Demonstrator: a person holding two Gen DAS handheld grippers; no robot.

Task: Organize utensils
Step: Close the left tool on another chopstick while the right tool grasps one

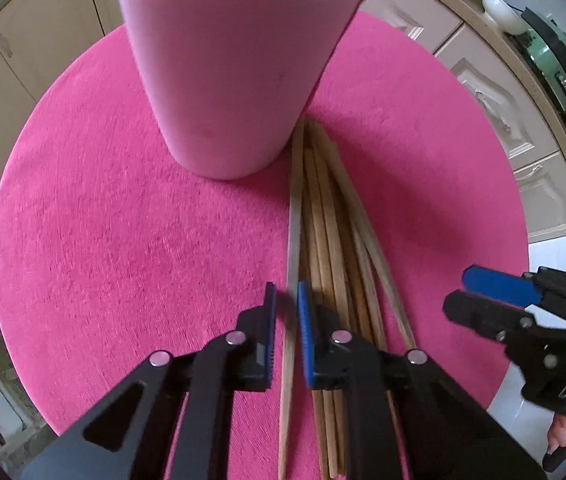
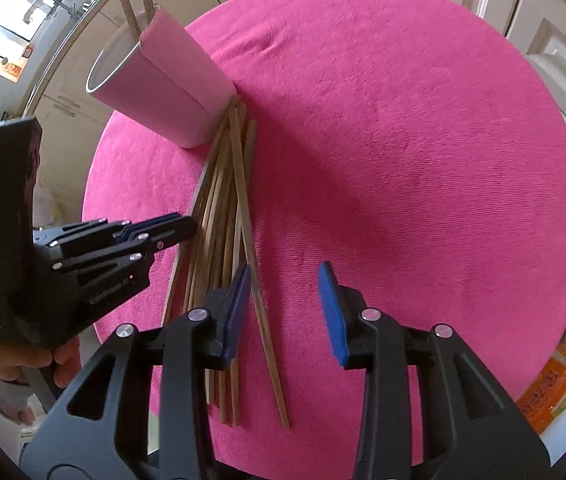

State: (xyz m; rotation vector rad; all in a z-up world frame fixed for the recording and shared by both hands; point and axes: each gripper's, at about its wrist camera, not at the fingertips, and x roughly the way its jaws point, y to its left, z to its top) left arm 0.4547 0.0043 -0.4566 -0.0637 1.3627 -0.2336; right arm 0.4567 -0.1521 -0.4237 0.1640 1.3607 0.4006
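A pale pink holder (image 1: 223,80) (image 2: 171,92) stands on a round table covered in pink cloth (image 1: 103,220) (image 2: 403,160), with two sticks standing in it. Several wooden chopsticks (image 1: 331,220) (image 2: 223,208) lie in a bundle fanning out from its base. My left gripper (image 1: 286,292) (image 2: 189,226) points down over the leftmost chopstick. Its jaws are almost closed around that stick, with a blurred sliver of cloth showing beside the left pad. My right gripper (image 2: 286,268) (image 1: 459,290) stands open at the bundle's right side. The outermost chopstick runs between its pads, close to the left one.
A hand (image 2: 15,364) holds the left gripper's handle at the table's left edge. Cream kitchen cabinets (image 1: 495,92) ring the table. A green appliance (image 1: 555,60) stands on the counter. An orange packet (image 2: 555,384) lies beyond the table's right rim.
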